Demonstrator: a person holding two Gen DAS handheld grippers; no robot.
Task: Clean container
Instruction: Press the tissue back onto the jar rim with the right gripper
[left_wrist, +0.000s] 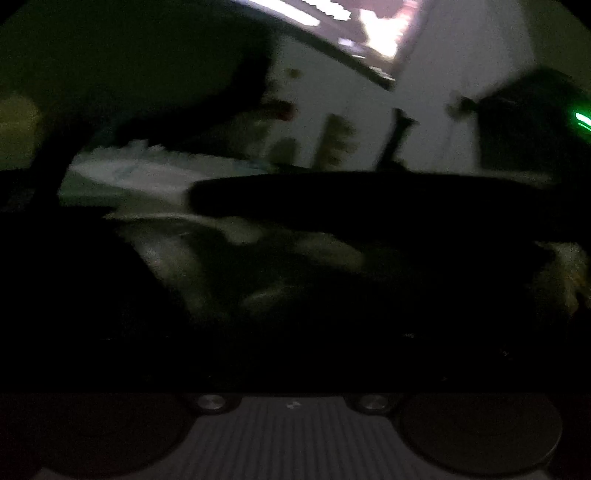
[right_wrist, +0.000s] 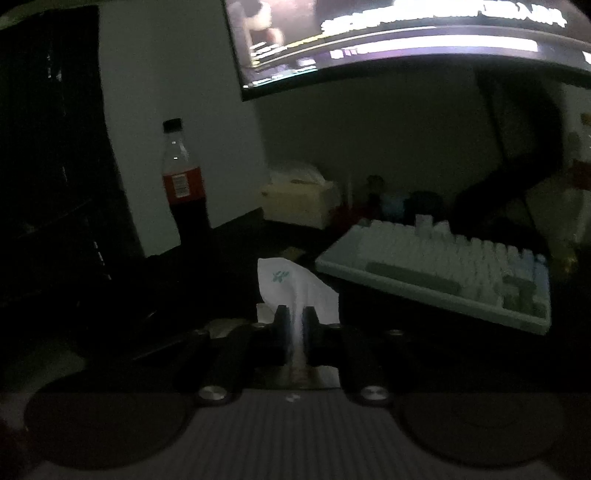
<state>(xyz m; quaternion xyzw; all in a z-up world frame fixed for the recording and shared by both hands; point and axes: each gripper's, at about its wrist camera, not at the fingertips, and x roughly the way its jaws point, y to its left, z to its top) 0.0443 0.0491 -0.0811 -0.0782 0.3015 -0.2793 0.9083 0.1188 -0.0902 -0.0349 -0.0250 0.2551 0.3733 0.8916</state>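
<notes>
right hand-held gripper (right_wrist: 294, 321): my jaws are pressed together on a white tissue (right_wrist: 291, 286); it sticks up past the tips, over the near middle of the table (right_wrist: 236, 254).
left hand-held gripper: view dark and smeared; can't tell if my jaws are apart or together.
container: not sure. A wide dark rim (left_wrist: 369, 195) crosses the left wrist view close in; probably it, can't confirm.
risk 1: thin tissue, narrow pinch; could tear or slip out while wiping.
risk 2: low light and blur; I could miss the rim.
risk 3: cola bottle (right_wrist: 183, 184) far left and keyboard (right_wrist: 443, 266) right are close; a swing could knock them.
writing: red bottle label, green tissue print, monitor (right_wrist: 388, 40) text all unreadable.
</notes>
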